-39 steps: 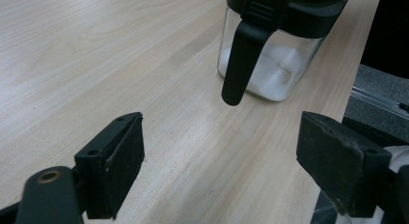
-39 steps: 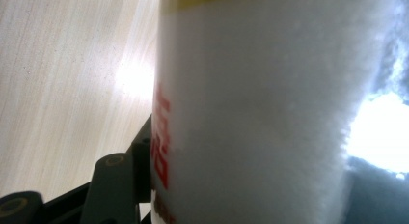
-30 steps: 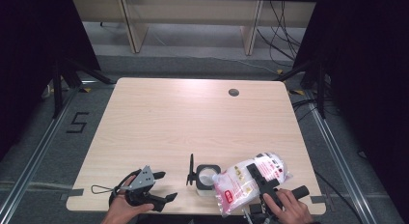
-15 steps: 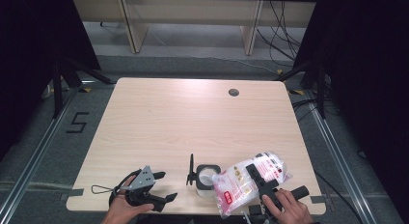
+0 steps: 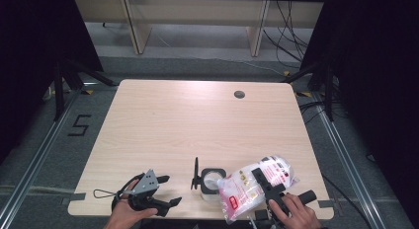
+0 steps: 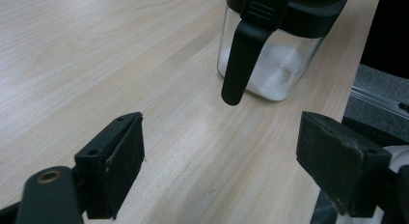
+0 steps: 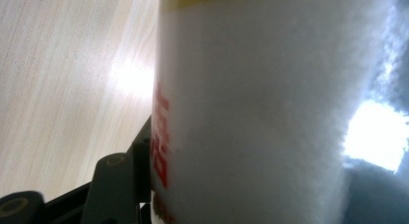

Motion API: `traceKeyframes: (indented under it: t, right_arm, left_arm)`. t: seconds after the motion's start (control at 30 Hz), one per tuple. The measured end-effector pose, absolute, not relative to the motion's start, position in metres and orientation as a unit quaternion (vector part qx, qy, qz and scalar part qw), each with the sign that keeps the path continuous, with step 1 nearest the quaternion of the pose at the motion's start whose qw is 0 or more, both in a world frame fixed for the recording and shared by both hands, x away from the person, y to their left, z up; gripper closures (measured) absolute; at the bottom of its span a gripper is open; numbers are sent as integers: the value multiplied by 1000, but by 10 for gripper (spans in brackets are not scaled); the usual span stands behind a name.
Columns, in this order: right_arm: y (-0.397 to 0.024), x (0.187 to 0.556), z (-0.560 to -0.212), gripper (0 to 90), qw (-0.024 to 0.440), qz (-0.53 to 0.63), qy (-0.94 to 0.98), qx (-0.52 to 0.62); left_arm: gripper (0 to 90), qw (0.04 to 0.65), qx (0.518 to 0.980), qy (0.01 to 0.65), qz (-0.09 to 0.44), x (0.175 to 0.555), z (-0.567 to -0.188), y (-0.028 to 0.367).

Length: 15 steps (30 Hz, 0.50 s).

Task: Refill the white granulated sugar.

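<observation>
white bag [image 5: 257,185] pinched in right gripper [image 5: 269,192], long axis from near left to far right, beside open jar [image 5: 211,179]; left gripper [image 5: 160,192] spread, empty.

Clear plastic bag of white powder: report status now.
Right gripper shut on clear bag with red print. Left gripper open, empty. Black-lidded clear jar beside bag, nothing between.
</observation>
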State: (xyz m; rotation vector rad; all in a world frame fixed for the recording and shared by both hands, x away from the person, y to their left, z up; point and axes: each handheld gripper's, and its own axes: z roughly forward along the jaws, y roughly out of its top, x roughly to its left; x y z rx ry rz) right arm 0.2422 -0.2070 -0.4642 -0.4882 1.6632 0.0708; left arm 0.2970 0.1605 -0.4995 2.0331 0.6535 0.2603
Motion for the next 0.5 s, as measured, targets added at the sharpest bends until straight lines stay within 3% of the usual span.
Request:
traceKeyframes:
  t: [0.5]
  right_arm:
    - [-207, 242, -465, 434, 646, 32, 731, -217]
  left_arm:
    - [168, 481, 823, 286, 99, 295, -500, 158]
